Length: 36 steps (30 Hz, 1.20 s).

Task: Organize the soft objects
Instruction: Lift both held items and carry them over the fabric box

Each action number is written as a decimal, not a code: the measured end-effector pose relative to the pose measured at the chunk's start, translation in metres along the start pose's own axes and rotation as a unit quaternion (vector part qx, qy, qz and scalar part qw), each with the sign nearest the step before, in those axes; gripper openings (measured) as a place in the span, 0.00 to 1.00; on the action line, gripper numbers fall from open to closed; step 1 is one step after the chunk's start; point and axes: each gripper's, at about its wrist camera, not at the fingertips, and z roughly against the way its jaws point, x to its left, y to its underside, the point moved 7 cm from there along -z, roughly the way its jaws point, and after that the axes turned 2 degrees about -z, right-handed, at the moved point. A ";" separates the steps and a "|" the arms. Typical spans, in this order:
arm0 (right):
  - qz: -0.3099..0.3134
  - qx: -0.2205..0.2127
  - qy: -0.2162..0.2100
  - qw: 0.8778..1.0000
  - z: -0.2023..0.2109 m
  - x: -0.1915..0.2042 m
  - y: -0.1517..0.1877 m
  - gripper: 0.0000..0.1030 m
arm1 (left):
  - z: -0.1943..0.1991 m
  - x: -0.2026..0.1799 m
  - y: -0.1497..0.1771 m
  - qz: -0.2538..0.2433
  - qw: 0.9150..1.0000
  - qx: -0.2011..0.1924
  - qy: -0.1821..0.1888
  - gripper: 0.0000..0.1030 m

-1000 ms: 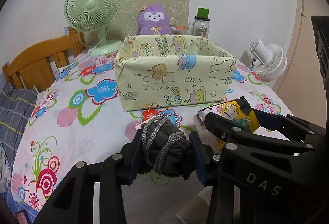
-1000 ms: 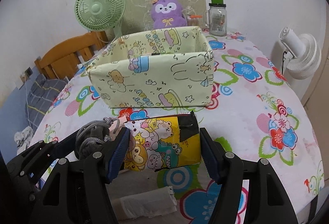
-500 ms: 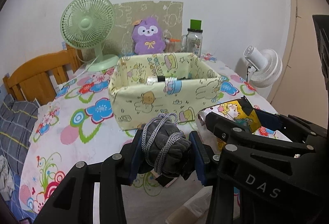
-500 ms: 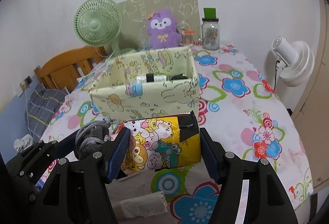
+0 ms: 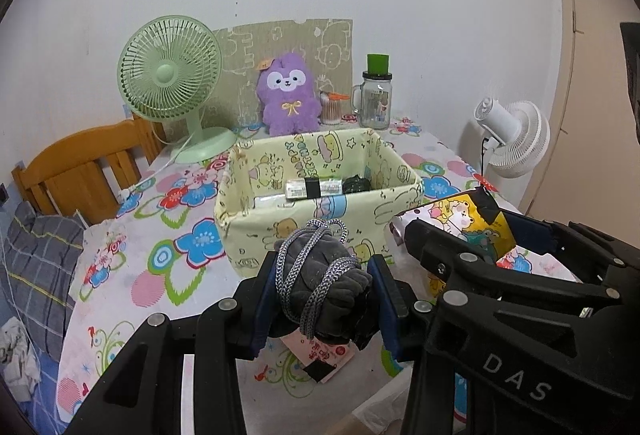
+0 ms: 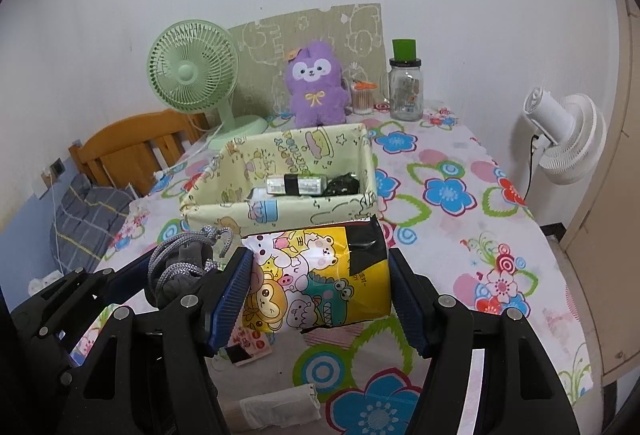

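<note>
My left gripper [image 5: 324, 299] is shut on a grey rolled glove bundle [image 5: 320, 283] wound with grey cord, held above the table before the yellow cartoon fabric bin [image 5: 320, 211]. My right gripper [image 6: 320, 291] is shut on a yellow cartoon tissue pack [image 6: 316, 283], also raised in front of the bin [image 6: 280, 211]. The bin holds a silver-and-black packet [image 6: 296, 185] and a dark bundle [image 6: 342, 187]. The pack shows at the right of the left wrist view [image 5: 468, 219], the glove bundle at the left of the right wrist view [image 6: 180, 267].
The floral tablecloth [image 6: 460, 235] covers the table. At the back stand a green fan [image 5: 172, 83], a purple plush [image 5: 288, 95], a glass jar [image 5: 376, 99]. A white fan [image 6: 564, 139] is at the right, a wooden chair [image 5: 80, 171] at the left. A pink card [image 5: 324, 355] and white roll [image 6: 280, 407] lie below.
Both grippers have risen with their loads; the bin's inside and its contents have come into view, and the table looks farther below.
</note>
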 end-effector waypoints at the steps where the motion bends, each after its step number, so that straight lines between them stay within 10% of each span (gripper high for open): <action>1: 0.000 -0.001 0.000 1.000 0.001 0.000 -0.002 0.68 | 0.000 0.000 -0.001 0.000 1.000 -0.001 0.000 0.44; 36: 0.011 -0.031 -0.015 0.999 0.007 0.016 -0.052 0.68 | 0.004 0.013 -0.052 0.002 1.000 -0.022 -0.012 0.44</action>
